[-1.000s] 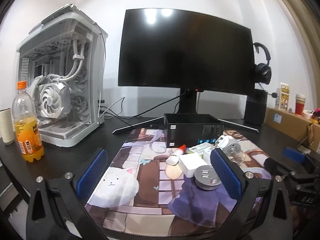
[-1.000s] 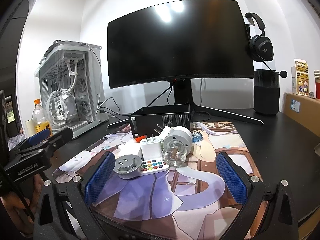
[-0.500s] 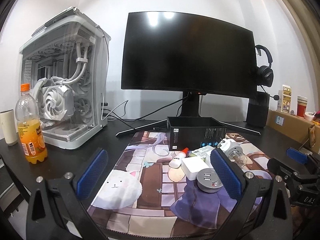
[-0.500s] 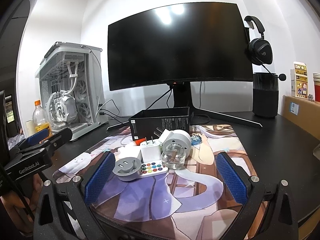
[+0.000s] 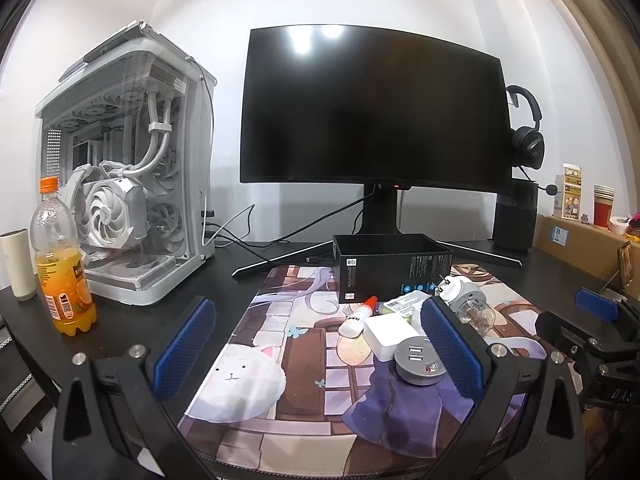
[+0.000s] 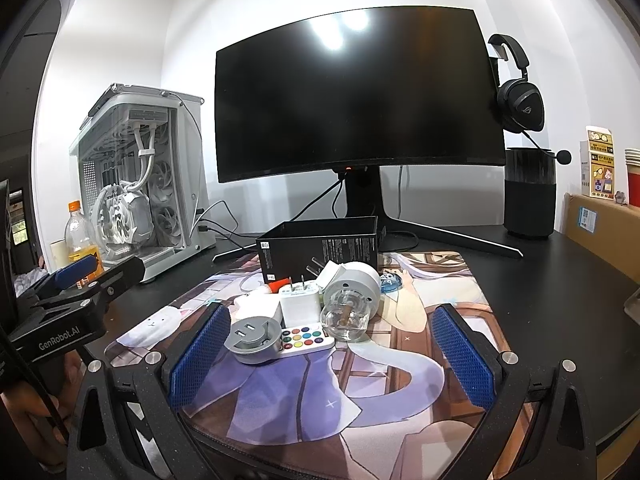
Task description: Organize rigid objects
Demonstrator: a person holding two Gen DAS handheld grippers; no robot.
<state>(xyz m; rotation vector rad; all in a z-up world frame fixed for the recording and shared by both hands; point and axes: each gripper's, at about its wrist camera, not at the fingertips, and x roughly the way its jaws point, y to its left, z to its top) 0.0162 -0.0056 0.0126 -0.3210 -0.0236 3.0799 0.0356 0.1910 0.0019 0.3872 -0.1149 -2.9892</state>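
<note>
Your bench (image 5: 132, 320) carries a dark monitor (image 5: 372, 120) and a white PC case (image 5: 128, 168). On the printed mat (image 6: 400, 360), an open black box (image 6: 320, 246) stands behind the clutter: white charger (image 6: 300, 300), grey USB puck (image 6: 252, 336), colour-button remote (image 6: 306, 340). Your left gripper (image 5: 318, 344) and right gripper (image 6: 330, 360) both hover wide, holding nothing.

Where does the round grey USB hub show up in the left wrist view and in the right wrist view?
Left wrist view: the round grey USB hub lies right of centre on the mat, just inside the right finger, in front of the white adapter.
Right wrist view: the hub lies left of centre, beside the left finger, touching the colour-button remote.
Shared landmark: the open black box behind the pile.
</note>
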